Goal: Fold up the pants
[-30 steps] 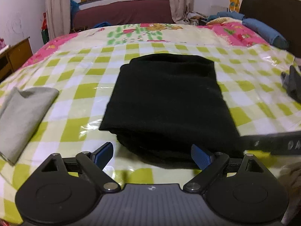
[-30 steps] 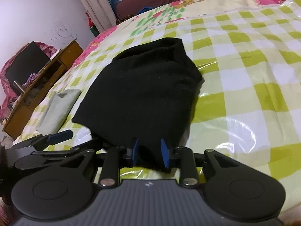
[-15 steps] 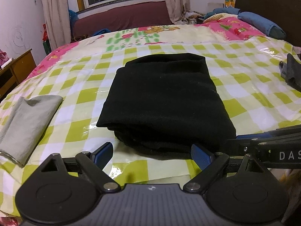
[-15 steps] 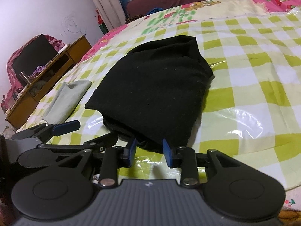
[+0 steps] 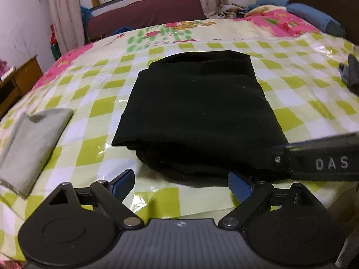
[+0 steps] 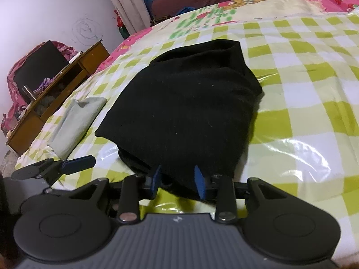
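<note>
The black pants (image 5: 197,109) lie folded in a thick rectangle on the checked bed cover; they also show in the right wrist view (image 6: 188,109). My left gripper (image 5: 182,183) is open wide just short of the pants' near edge and holds nothing. My right gripper (image 6: 178,180) has its jaws a narrow gap apart at the near edge of the pants; its arm crosses the right side of the left wrist view (image 5: 318,161). The near fold sits between its blue fingertips (image 6: 199,182), and whether they touch the cloth is hidden.
A folded grey garment (image 5: 31,143) lies at the left of the bed, also in the right wrist view (image 6: 76,121). A dark garment (image 5: 351,74) lies at the right edge. Pillows (image 5: 314,20) sit at the headboard. A wooden desk (image 6: 56,85) stands left of the bed.
Both grippers have drawn back toward the near edge of the bed. The right gripper's jaws have widened a little. The pants have stayed in place.
</note>
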Available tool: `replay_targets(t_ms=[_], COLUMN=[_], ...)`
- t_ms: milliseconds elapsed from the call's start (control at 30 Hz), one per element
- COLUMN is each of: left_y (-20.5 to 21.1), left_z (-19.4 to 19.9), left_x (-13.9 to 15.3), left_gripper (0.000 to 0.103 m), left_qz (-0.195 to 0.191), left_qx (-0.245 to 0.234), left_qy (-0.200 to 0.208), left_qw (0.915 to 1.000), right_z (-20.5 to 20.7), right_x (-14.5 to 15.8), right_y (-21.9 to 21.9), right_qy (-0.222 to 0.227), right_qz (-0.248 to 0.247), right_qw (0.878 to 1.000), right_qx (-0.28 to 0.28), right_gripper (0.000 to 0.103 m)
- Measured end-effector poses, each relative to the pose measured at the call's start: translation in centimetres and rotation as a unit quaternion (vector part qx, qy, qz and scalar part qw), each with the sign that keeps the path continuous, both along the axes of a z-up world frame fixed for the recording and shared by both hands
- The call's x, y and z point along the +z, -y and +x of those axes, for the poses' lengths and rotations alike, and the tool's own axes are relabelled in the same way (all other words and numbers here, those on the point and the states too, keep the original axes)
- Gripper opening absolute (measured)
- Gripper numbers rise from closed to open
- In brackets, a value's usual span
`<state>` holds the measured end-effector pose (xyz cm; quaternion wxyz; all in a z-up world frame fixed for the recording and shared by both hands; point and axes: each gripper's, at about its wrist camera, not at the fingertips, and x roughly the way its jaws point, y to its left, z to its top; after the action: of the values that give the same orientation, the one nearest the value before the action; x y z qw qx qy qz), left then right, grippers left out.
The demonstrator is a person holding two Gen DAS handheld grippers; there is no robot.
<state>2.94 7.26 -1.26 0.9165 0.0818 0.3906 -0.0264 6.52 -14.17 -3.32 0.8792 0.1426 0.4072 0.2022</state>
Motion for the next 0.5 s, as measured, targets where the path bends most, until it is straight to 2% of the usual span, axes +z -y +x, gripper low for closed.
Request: replay_targets(t_ms=[500], left_y=[-1.3], left_z=[2.9], left_x=[-1.2], left_gripper=[0.103], left_qz=[-0.004], left_qx=[0.021], left_qy=[-0.022], left_qw=[0.9995], right_z=[1.8], right_x=[-0.9], right_y=[0.2], right_qy=[-0.004], right_qz=[-0.008], right_qw=[1.0], right_qx=[-0.005], right_gripper=[0.031])
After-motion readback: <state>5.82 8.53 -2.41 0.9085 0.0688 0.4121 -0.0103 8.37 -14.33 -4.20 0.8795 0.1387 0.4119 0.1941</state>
